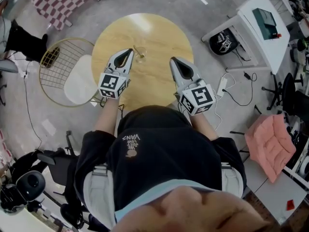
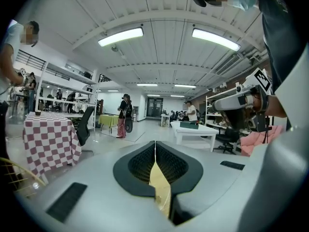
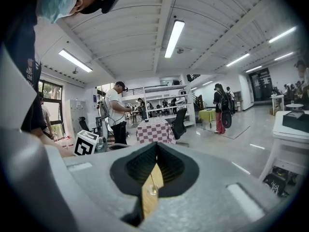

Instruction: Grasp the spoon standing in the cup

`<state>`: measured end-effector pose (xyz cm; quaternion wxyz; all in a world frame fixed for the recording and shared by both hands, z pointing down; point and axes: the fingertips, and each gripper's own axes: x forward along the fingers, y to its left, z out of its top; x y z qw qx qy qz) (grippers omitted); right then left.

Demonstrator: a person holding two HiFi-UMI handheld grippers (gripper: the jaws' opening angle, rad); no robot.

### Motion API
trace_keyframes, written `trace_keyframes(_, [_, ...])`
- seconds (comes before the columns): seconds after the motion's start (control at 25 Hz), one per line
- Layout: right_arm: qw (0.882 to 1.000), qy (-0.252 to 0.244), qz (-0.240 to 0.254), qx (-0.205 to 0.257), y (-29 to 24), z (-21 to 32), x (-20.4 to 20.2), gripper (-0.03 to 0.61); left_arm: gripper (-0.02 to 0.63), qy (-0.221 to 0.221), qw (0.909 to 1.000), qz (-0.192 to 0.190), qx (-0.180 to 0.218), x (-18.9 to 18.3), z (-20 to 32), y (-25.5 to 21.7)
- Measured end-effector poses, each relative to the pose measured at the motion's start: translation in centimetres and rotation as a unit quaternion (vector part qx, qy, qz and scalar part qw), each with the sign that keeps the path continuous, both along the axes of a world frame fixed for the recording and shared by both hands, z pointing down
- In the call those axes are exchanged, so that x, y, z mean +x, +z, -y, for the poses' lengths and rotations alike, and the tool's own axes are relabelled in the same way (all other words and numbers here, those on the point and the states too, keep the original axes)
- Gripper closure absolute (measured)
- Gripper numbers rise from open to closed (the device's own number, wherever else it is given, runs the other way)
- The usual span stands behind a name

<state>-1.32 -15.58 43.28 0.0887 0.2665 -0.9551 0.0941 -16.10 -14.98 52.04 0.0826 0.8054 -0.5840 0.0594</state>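
A small clear glass cup [image 1: 140, 57] stands on the round wooden table [image 1: 154, 35], and a thin spoon [image 1: 137, 50] stands in it. My left gripper [image 1: 129, 51] hovers just left of the cup, its tips close beside it, jaws shut and empty. To the cup's right, my right gripper [image 1: 173, 60] hangs over the table, also shut and empty. In the right gripper view the cup [image 3: 152, 190] and spoon [image 3: 150, 178] show through the wedge below the closed tips [image 3: 156, 147]. The left gripper view shows only a strip of table under its closed tips [image 2: 155, 146].
A gold wire chair [image 1: 60, 64] with a white cushion stands left of the table. A white desk [image 1: 263, 30], a black helmet [image 1: 223, 41], floor cables [image 1: 234, 93] and a pink cushion [image 1: 269, 145] lie to the right. A checkered tablecloth [image 1: 60, 1] is at the back left. People stand about the hall.
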Motion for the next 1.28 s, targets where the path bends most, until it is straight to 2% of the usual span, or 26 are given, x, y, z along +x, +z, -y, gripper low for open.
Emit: trace_keyframes(1.28, [1.000, 0.015, -0.005, -0.007, 0.6, 0.0, 1.3, 0.580, 0.603, -0.005, 0.9972, -0.017, -0.073, -0.2, 1.5, 5.0])
